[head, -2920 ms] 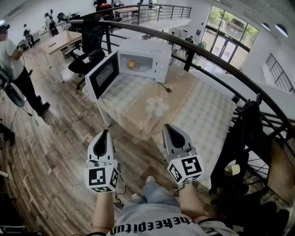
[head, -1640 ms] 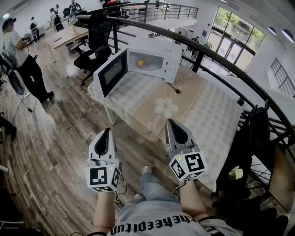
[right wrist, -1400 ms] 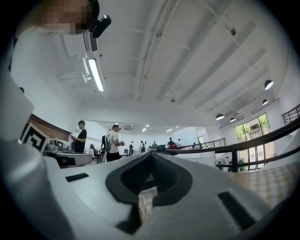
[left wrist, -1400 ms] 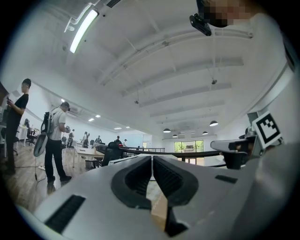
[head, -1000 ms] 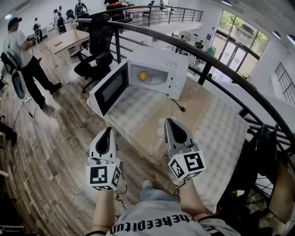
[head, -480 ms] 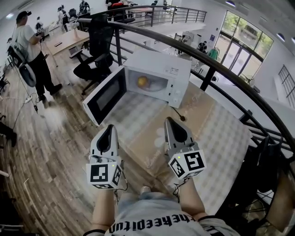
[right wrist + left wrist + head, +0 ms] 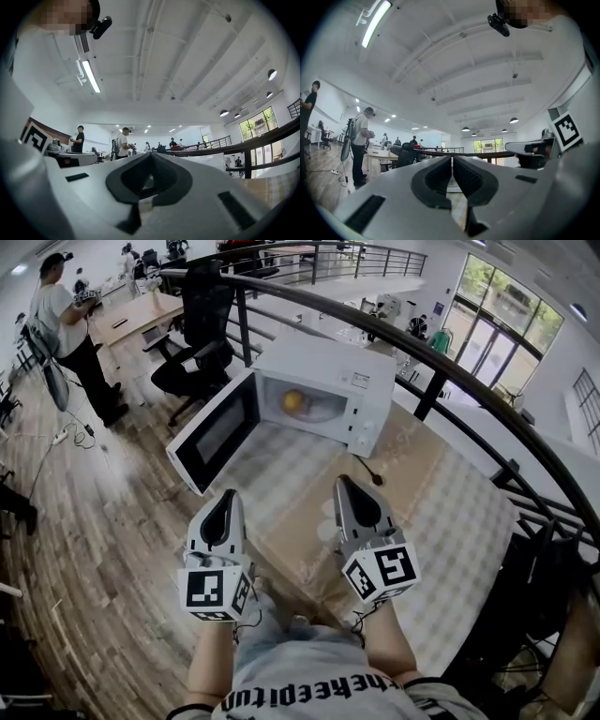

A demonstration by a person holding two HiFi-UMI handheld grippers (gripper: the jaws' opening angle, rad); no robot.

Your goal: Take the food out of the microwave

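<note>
Food (image 7: 293,400): yellow, round, inside microwave (image 7: 323,371), door (image 7: 216,432) swung open to left.
Head view: microwave at far end of cloth-covered counter (image 7: 441,512), railing (image 7: 422,343) behind, wooden floor (image 7: 103,521), office chair (image 7: 202,334) left; left gripper (image 7: 225,505), right gripper (image 7: 345,488) at near edge.
Left gripper view: jaws together.
Right gripper view: jaws together.

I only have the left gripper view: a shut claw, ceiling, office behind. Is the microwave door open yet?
Observer: Yes. In the head view the microwave has its door swung wide open to the left.
Operator: Anything inside?
Observer: A round yellow-orange food item sits in the cavity.
Operator: And the right claw?
Observer: The right claw is shut with nothing in it.
</note>
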